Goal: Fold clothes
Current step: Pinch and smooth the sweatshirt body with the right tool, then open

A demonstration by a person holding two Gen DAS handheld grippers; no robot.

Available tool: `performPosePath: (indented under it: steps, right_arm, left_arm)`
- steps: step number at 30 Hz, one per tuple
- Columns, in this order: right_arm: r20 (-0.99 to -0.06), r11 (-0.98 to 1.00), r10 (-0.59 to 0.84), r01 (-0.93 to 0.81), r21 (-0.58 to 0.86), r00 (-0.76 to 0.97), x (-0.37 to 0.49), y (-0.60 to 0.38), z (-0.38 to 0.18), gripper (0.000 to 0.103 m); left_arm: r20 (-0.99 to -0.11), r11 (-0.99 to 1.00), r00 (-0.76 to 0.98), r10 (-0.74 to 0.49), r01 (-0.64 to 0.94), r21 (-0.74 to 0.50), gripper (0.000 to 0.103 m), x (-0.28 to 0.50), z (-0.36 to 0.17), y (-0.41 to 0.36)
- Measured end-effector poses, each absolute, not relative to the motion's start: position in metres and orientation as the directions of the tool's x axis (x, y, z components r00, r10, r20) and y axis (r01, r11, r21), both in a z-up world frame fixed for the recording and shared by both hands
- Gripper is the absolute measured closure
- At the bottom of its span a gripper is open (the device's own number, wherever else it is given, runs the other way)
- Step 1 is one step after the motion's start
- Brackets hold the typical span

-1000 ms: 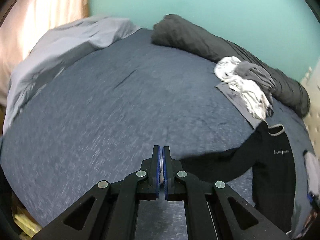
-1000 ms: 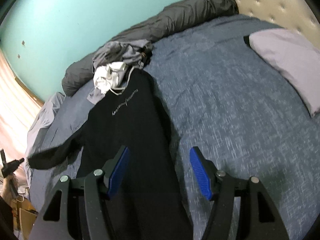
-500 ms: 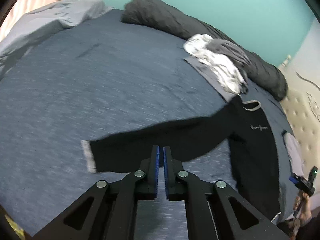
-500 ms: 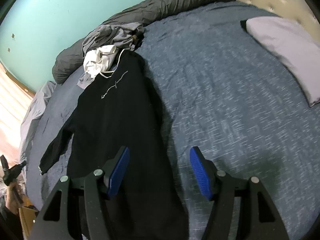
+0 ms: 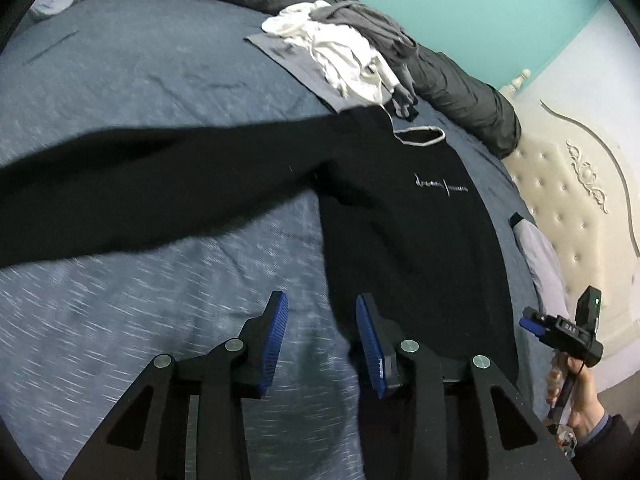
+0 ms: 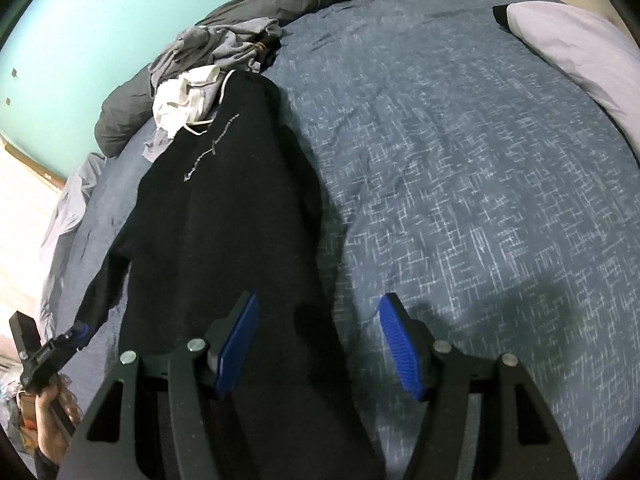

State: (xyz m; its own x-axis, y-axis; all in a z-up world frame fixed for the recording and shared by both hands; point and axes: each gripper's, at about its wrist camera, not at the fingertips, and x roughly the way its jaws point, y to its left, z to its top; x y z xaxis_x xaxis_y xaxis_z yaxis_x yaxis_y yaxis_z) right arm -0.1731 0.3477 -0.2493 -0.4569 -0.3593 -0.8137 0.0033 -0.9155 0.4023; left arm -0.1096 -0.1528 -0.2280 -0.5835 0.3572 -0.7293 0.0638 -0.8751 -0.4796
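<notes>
On the blue-flecked bed cover (image 6: 460,168) my black long-sleeved sweatshirt (image 5: 412,232) lies flat, one sleeve out left; L gripper (image 5: 320,336) jaws just been opening, nothing between; R gripper (image 6: 316,344) spread, empty; folding barely begun, crumpled grey-white clothes pile (image 5: 344,52) far side untouched.

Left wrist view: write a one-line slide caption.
Left gripper, jaws just opened and empty, above a black sweatshirt spread on the blue bedspread.
</notes>
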Motion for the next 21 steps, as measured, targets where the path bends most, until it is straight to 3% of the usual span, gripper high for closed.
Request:
performPosePath:
  steps: [3, 5, 14, 16, 17, 18, 21]
  right_arm:
    - [-0.820, -0.925, -0.330, -0.010, 0.379, -0.468, -0.179, 0.350, -0.254, 0.042]
    - [-0.817, -0.927, -0.318, -0.021, 0.373, -0.480, -0.181, 0.353, -0.256, 0.053]
    - [-0.776, -0.880, -0.425, 0.010, 0.476, -0.465, -0.191, 0.342, -0.267, 0.055]
    - [-0.797, -0.890, -0.425, 0.035, 0.455, -0.429, -0.193, 0.329, -0.270, 0.062]
    - [-0.811, -0.899, -0.415, 0.049, 0.435, -0.412, -0.194, 0.322, -0.271, 0.070]
    - [-0.819, -0.907, -0.404, 0.063, 0.416, -0.408, -0.194, 0.315, -0.271, 0.086]
    - [-0.817, -0.924, -0.375, 0.101, 0.370, -0.439, -0.192, 0.298, -0.261, 0.098]
  left_arm:
    - [-0.729, -0.880, -0.583, 0.359, 0.047, -0.472, 0.062, -0.104, -0.238, -0.142]
    - [-0.729, -0.883, -0.583, 0.360, 0.040, -0.468, 0.061, -0.102, -0.243, -0.138]
    - [-0.723, -0.879, -0.574, 0.384, 0.013, -0.477, 0.055, -0.095, -0.256, -0.138]
    - [-0.722, -0.876, -0.572, 0.389, 0.011, -0.481, 0.055, -0.095, -0.258, -0.140]
    - [-0.718, -0.874, -0.575, 0.391, 0.012, -0.486, 0.055, -0.094, -0.258, -0.142]
    - [-0.715, -0.871, -0.578, 0.393, 0.014, -0.491, 0.055, -0.094, -0.258, -0.143]
    - [-0.710, -0.872, -0.587, 0.390, 0.013, -0.490, 0.055, -0.093, -0.256, -0.145]
